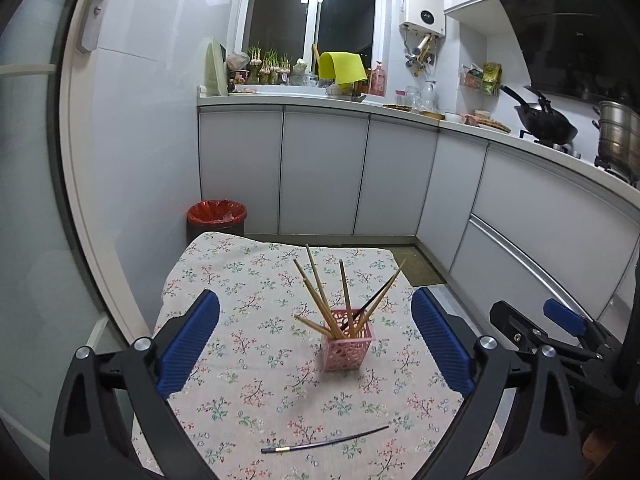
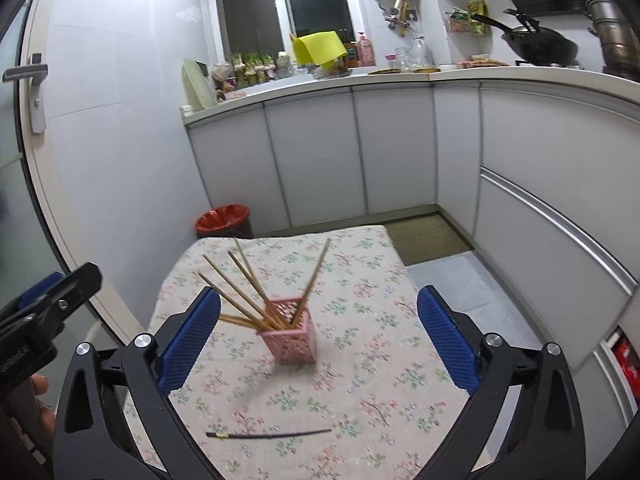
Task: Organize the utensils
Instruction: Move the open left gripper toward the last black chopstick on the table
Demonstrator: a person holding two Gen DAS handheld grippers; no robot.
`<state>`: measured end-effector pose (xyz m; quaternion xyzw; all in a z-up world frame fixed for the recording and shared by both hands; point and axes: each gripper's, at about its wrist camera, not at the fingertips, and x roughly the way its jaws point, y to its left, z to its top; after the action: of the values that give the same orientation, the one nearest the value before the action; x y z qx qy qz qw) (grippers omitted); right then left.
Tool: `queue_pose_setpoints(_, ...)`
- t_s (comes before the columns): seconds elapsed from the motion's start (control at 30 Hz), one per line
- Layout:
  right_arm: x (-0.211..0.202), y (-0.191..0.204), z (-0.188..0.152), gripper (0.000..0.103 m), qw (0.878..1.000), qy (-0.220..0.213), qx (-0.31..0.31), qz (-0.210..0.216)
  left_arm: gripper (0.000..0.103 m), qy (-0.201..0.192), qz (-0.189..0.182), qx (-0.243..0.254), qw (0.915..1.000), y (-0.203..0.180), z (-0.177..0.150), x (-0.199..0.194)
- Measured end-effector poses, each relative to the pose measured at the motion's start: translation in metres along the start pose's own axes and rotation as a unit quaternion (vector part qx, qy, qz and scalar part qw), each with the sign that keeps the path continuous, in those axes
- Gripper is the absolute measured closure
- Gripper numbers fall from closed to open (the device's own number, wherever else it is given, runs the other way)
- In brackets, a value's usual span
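Home kitchen — wok (image 1: 546, 122), cabinets (image 1: 320, 172), counter (image 1: 320, 100)

In the right wrist view the pink holder (image 2: 289, 336) and the tablecloth (image 2: 372, 360) around it are blurred — the lattice is hard to read. The lower ends of the bamboo chopsticks (image 1: 320, 296) are hidden inside the holder. A hand (image 2: 40, 396) is cut off by the left edge — only fingertips show.

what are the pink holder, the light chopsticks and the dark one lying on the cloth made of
Pink holder: looks like moulded plastic, matte, with a lattice of cut-outs in its walls. Light chopsticks: probably bamboo or wood, tan and unpainted. Dark chopstick: glossy black, perhaps lacquered wood or plastic, with a gold band near one end.
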<state>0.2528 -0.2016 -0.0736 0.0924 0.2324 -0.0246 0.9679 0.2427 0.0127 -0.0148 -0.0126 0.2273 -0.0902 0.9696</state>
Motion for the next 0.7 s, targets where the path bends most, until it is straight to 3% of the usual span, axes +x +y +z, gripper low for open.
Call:
queue_pose_setpoints(0.3, -0.026, -0.011, -0.023, 0.007, 0.999, 0.002, 0.000, -0.044, 0.008, -0.016, 0.013, 0.012, 0.9997, -0.006, -0.017, -0.024)
queue_pose_setpoints(0.7, -0.059, -0.021, -0.061, 0.007, 0.997, 0.015, 0.019, -0.073, 0.007, -0.018, 0.027, 0.049, 0.9983, -0.026, -0.049, -0.053)
